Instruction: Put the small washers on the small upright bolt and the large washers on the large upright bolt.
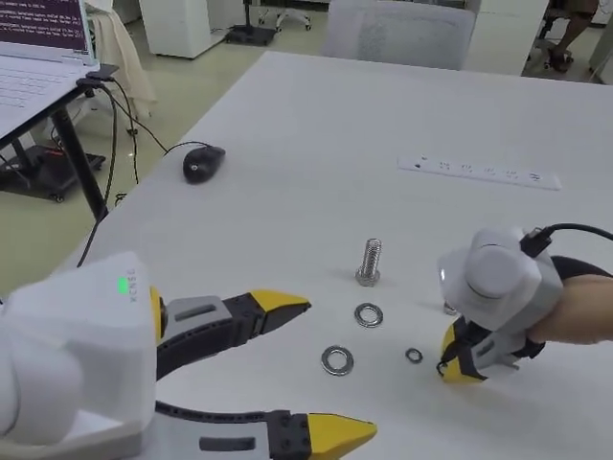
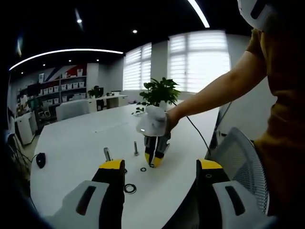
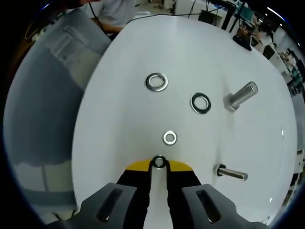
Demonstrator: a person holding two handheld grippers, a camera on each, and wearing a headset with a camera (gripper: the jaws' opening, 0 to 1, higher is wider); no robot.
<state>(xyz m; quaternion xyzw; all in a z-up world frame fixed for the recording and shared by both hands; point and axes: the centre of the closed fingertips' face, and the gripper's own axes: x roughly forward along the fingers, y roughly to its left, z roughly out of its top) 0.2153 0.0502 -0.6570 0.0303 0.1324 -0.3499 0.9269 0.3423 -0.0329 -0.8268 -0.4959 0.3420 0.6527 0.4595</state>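
The large upright bolt [image 1: 370, 262] stands mid-table; the small upright bolt [image 1: 450, 309] peeks out behind my right gripper [image 1: 458, 372]. That gripper points down at the table, shut on a small washer [image 3: 159, 162] at its tips. Another small washer [image 1: 414, 356] lies just left of it, beside two large washers [image 1: 369, 314] [image 1: 337, 360]. In the right gripper view the loose small washer [image 3: 169, 138] lies ahead of the jaws and the small bolt [image 3: 230, 173] to the right. My left gripper [image 1: 337, 367] hovers open at the near left, holding nothing.
A black mouse [image 1: 203, 163] with its cable lies at the far left of the white table [image 1: 287, 115]. A white power strip [image 1: 479, 172] lies at the back right. A laptop [image 1: 38, 57] sits on a stand off the left edge, and a chair [image 1: 397, 34] behind.
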